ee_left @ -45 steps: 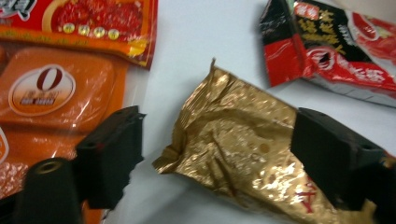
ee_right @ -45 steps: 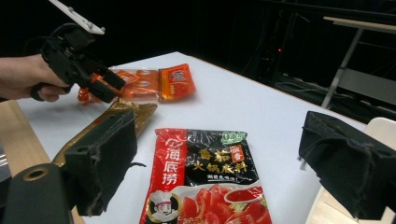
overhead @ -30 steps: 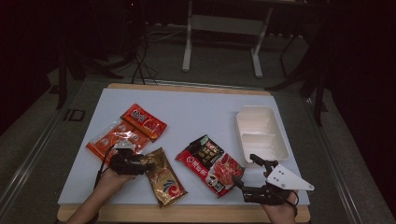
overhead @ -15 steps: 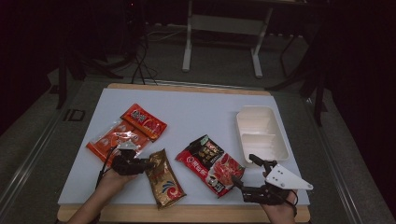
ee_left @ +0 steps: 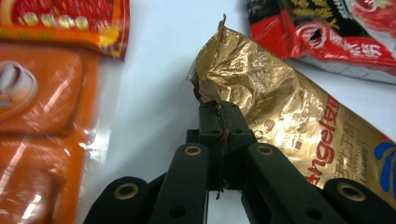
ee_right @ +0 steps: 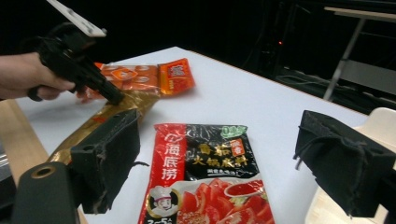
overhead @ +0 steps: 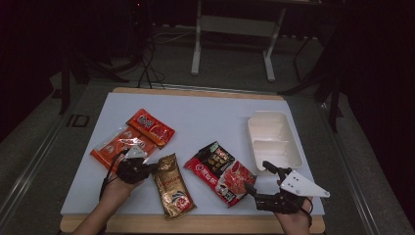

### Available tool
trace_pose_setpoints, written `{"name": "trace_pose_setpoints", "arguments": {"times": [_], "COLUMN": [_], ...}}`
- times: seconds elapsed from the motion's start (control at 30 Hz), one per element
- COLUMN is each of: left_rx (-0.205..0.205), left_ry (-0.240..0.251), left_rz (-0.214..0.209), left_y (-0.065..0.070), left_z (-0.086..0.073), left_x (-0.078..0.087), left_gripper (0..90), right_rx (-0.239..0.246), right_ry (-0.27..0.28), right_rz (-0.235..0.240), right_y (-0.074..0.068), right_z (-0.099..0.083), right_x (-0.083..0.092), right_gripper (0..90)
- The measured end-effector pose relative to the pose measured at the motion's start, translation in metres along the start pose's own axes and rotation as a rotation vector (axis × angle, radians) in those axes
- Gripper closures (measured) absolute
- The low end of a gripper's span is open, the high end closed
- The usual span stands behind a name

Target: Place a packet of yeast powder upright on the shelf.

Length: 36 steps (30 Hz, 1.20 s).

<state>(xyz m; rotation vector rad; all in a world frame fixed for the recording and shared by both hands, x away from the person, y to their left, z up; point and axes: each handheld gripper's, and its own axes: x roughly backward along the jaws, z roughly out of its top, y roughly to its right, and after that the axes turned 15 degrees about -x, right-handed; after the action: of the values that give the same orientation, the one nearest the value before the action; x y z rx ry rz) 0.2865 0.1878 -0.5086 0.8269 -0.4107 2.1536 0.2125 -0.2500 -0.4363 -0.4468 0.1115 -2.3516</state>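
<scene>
- White sheeting covers the wooden table (overhead: 215,122), set in a dark room with metal stands behind.
- Nearest the person, two grippers: the left gripper (overhead: 147,169) has just been closing and now clenches the gold packet (overhead: 172,191) by its crumpled top corner; the right gripper (overhead: 259,178) rests with its jaws spread wide, grasping nothing.
- One gold packet lies at the near edge, its long axis running from the pinched end near the left gripper toward the table's front edge.
- Compared with a second ago, its upper end is drawn slightly toward the left gripper.
- Beside it, one red-and-black packet (overhead: 220,171).
- Farther off, two orange-red packets (overhead: 132,139) and one white tray (overhead: 274,139).
</scene>
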Motion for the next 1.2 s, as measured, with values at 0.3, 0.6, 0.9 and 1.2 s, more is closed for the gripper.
{"name": "trace_pose_setpoints", "arguments": {"times": [0.3, 0.6, 0.9, 1.2], "left_rx": [-0.032, -0.069, -0.133, -0.189], "left_ry": [0.069, 0.116, 0.147, 0.195], "left_rz": [0.016, -0.004, -0.023, -0.061], "left_y": [0.008, 0.021, 0.037, 0.054], "left_z": [0.014, 0.028, 0.041, 0.058], "left_x": [0.022, 0.04, 0.054, 0.065], "left_gripper": [90.0, 90.0, 90.0, 90.0], "right_rx": [-0.032, -0.008, 0.005, 0.027], "right_ry": [0.011, 0.019, -0.011, -0.052], "right_rz": [0.03, 0.017, -0.003, 0.004], "right_y": [0.005, 0.01, 0.01, 0.009], "right_z": [0.001, 0.001, 0.005, 0.013], "right_x": [0.003, 0.001, -0.002, -0.003], "right_gripper": [10.4, 13.9, 16.1, 16.6]}}
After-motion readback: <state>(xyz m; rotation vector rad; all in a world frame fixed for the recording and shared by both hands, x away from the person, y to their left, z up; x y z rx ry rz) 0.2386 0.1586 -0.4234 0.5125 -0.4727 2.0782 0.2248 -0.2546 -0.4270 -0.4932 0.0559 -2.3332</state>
